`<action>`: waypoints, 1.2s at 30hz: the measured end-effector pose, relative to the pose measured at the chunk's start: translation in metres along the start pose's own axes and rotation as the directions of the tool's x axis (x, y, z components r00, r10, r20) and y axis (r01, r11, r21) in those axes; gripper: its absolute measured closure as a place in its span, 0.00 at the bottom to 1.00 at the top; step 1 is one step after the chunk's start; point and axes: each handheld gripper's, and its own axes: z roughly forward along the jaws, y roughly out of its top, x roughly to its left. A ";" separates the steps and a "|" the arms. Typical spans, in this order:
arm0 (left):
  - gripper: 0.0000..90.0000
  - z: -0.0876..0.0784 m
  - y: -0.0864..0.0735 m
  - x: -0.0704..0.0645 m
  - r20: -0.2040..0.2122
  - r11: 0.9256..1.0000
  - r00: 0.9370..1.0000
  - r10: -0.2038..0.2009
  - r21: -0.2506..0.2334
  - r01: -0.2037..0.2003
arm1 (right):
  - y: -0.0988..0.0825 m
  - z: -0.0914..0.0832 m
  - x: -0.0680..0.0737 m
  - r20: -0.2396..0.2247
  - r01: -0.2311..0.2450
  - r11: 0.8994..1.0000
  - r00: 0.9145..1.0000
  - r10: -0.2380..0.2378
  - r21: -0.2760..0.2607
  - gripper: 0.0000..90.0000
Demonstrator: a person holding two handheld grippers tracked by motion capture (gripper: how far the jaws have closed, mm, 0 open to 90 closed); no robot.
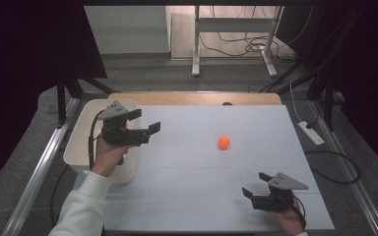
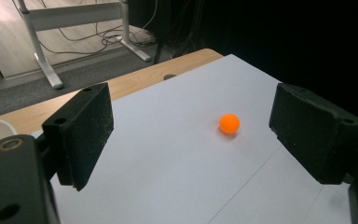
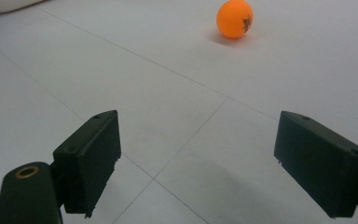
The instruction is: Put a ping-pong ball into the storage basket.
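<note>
**Ball lying loose on the mat**

Ball (image 1: 223,142) is sitting alone mid-mat, touching neither gripper. Left gripper (image 1: 146,122) is hovering with jaws standing wide apart and empty, over the edge of a white bin (image 1: 81,142), aiming toward the ball. Right gripper (image 1: 257,184) is resting low at the near right of the mat (image 1: 187,187), jaws likewise spread wide, nothing between them, ball well ahead.

Orange table-tennis ball (image 1: 223,142), dark print on its side, is seen on pale grey-white table (image 1: 202,196). White bin (image 1: 81,147) left of ball. Black grippers; wooden strip (image 1: 192,98) behind ball.
</note>
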 end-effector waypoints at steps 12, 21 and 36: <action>0.16 0.019 0.002 -0.012 0.036 1.000 0.999 0.015 0.013 -0.015 | -0.002 -0.003 0.001 0.015 0.008 1.000 1.000 -0.008 0.009 0.16; 0.16 0.032 0.004 -0.017 0.048 1.000 0.999 0.010 0.027 -0.012 | -0.004 -0.004 0.002 0.019 0.009 1.000 1.000 -0.009 0.010 0.16; 0.16 0.053 0.004 -0.024 0.068 0.998 0.998 0.019 0.054 -0.022 | -0.003 -0.003 0.001 0.015 0.018 1.000 1.000 -0.018 0.015 0.16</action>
